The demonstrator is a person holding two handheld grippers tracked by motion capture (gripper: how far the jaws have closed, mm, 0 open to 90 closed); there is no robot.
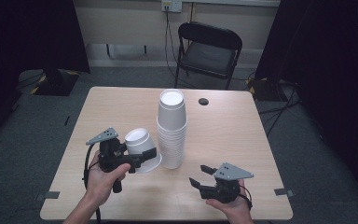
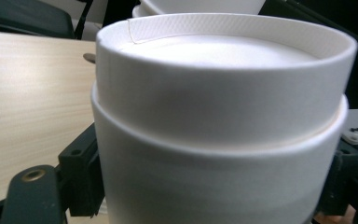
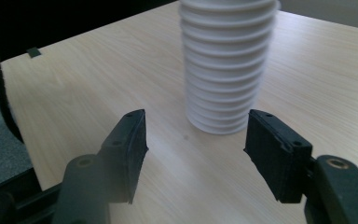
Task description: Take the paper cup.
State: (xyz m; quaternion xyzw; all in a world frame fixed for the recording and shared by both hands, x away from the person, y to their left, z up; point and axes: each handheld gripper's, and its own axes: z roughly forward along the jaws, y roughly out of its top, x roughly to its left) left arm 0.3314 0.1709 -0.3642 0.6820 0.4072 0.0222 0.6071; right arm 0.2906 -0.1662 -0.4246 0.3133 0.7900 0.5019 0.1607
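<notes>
High view: left gripper clamps a white foam cup, tilted, just beside the tall stack of white foam cups on the pale wood counter.
Left gripper view: jaws press the cup's sides.
Right gripper view: right gripper jaws apart, nothing between, stack ahead.

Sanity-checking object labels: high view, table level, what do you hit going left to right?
left gripper → tilted white cup in its jaws → tall stack of white cups → right gripper, jaws open with nothing between them.
</notes>
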